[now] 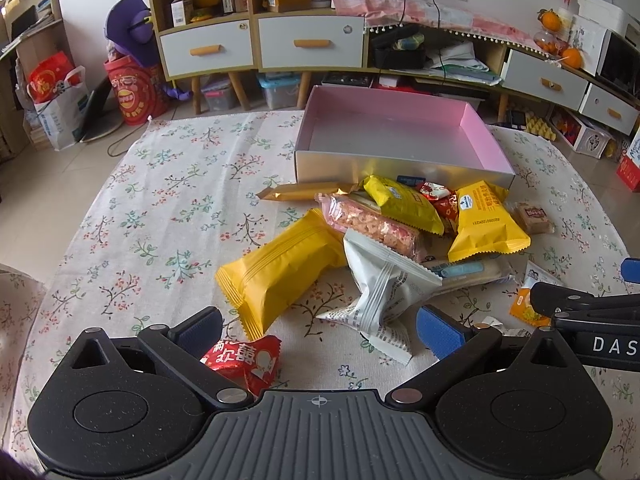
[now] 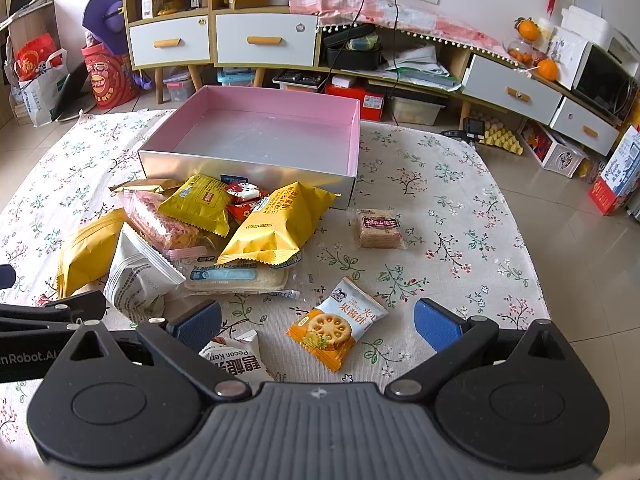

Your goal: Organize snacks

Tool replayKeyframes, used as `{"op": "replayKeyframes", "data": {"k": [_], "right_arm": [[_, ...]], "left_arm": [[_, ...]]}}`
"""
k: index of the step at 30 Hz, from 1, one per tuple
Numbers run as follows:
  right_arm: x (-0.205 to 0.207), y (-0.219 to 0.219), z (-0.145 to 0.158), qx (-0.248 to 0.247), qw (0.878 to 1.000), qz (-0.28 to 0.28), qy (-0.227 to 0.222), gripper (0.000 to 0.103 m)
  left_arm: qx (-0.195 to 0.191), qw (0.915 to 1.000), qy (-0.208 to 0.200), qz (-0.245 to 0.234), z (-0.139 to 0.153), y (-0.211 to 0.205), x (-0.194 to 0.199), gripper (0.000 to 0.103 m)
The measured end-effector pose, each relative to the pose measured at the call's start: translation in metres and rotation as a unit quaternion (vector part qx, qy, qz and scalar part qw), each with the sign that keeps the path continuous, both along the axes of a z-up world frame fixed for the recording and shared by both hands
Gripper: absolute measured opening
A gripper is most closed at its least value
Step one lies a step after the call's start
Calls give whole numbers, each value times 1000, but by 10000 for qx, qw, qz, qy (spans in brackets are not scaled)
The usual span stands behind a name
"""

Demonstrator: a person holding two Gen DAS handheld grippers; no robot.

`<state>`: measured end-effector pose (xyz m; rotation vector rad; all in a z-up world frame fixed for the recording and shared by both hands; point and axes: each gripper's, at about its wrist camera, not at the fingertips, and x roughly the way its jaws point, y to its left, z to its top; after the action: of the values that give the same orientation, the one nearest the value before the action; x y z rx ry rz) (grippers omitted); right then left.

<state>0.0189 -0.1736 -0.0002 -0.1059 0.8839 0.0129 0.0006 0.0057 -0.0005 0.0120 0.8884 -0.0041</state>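
A pink-lined silver box (image 1: 400, 166) (image 2: 248, 170) stands open and bare at the far side of the floral cloth. In front of it lies a heap of snack packets: a large yellow packet (image 1: 280, 272), a white-grey packet (image 1: 380, 292), a pink cereal bar (image 1: 372, 224) and more yellow packets (image 2: 276, 228). My left gripper (image 1: 320, 328) is open above the near cloth, a red candy wrapper (image 1: 248, 360) by its left finger. My right gripper (image 2: 318, 322) is open over an orange-white biscuit packet (image 2: 336, 324). A white pecan packet (image 2: 236, 356) lies by its left finger.
A brown wafer packet (image 2: 378, 228) lies alone to the right of the heap. The right gripper's body (image 1: 592, 312) shows in the left wrist view. Cabinets with drawers (image 1: 264, 44), storage bins and bags stand on the floor beyond the table's far edge.
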Motion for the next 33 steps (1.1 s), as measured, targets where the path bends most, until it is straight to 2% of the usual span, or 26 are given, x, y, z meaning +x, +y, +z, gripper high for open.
{"op": "replayKeyframes", "data": {"k": [33], "right_arm": [[0, 2, -1, -10, 10000, -4, 19, 103]], "left_arm": [[11, 10000, 5, -10, -1, -2, 0, 103]]}}
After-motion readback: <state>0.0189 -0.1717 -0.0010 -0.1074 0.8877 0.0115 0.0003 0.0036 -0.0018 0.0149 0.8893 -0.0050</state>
